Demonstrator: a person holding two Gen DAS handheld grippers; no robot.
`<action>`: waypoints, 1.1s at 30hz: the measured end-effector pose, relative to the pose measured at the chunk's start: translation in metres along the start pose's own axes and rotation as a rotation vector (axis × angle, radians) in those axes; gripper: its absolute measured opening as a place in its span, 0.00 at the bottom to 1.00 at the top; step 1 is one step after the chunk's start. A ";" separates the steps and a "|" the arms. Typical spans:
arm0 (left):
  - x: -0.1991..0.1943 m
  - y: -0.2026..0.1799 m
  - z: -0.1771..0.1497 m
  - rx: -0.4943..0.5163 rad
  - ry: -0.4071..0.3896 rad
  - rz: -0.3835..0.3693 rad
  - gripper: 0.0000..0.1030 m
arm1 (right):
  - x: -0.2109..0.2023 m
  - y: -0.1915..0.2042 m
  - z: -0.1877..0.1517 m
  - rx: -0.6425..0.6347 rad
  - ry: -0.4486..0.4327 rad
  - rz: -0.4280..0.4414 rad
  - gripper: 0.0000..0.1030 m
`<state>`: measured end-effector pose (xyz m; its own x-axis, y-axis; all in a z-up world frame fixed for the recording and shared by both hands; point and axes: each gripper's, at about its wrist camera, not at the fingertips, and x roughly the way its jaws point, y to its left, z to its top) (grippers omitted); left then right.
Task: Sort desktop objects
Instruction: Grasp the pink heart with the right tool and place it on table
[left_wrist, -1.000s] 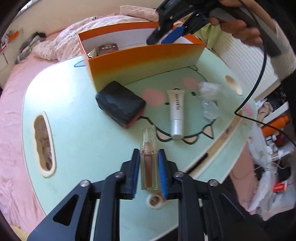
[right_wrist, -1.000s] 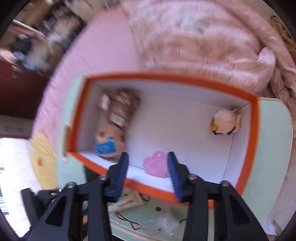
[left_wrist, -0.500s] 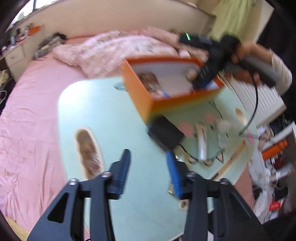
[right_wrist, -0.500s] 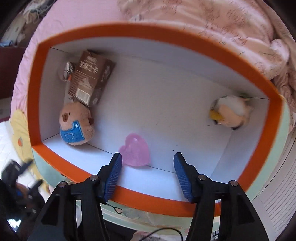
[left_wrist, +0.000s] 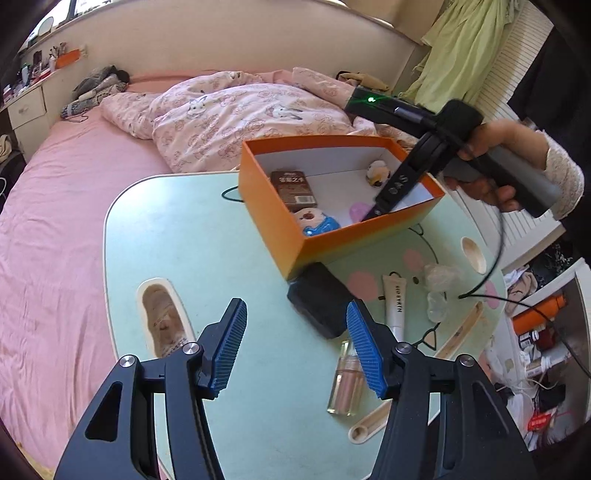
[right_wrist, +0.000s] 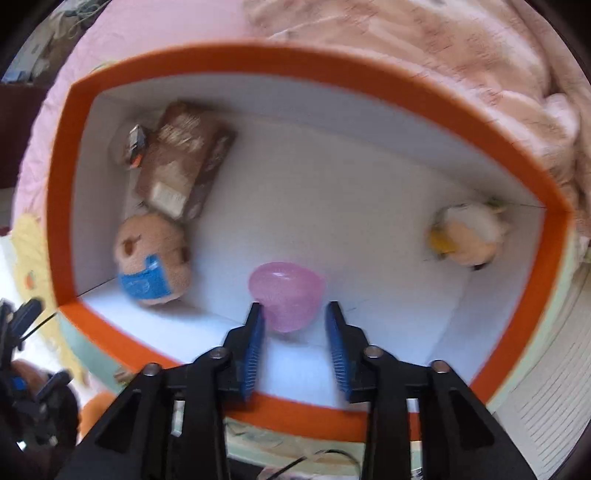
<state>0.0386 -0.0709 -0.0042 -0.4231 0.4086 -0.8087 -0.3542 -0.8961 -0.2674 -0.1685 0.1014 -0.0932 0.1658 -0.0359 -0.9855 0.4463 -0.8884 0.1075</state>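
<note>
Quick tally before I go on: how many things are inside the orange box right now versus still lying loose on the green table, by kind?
In the orange box:
Plush toys: 2 (bear, duck)
Brown carton: 1
Small packet: 1
Pink heart: 1
On the table:
Black case: 1
White tube: 1
Glass bottle: 1
Clear wrappers: 2
Total: 10

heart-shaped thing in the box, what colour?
Translucent pink. The heart-shaped thing shows best in the right wrist view, lying on the box floor.
</note>
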 end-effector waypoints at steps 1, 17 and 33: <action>0.000 -0.001 0.000 0.003 -0.001 -0.004 0.56 | -0.002 -0.001 0.001 0.005 -0.018 0.011 0.57; 0.001 -0.016 -0.009 -0.039 0.019 -0.004 0.56 | -0.046 -0.021 -0.018 0.019 -0.236 0.047 0.37; 0.031 -0.047 0.069 -0.005 0.072 -0.060 0.56 | -0.037 -0.059 -0.223 0.218 -0.576 0.262 0.37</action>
<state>-0.0161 -0.0044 0.0193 -0.3398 0.4480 -0.8269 -0.3729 -0.8714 -0.3188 -0.0050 0.2570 -0.0335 -0.2783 -0.4474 -0.8499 0.2568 -0.8873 0.3830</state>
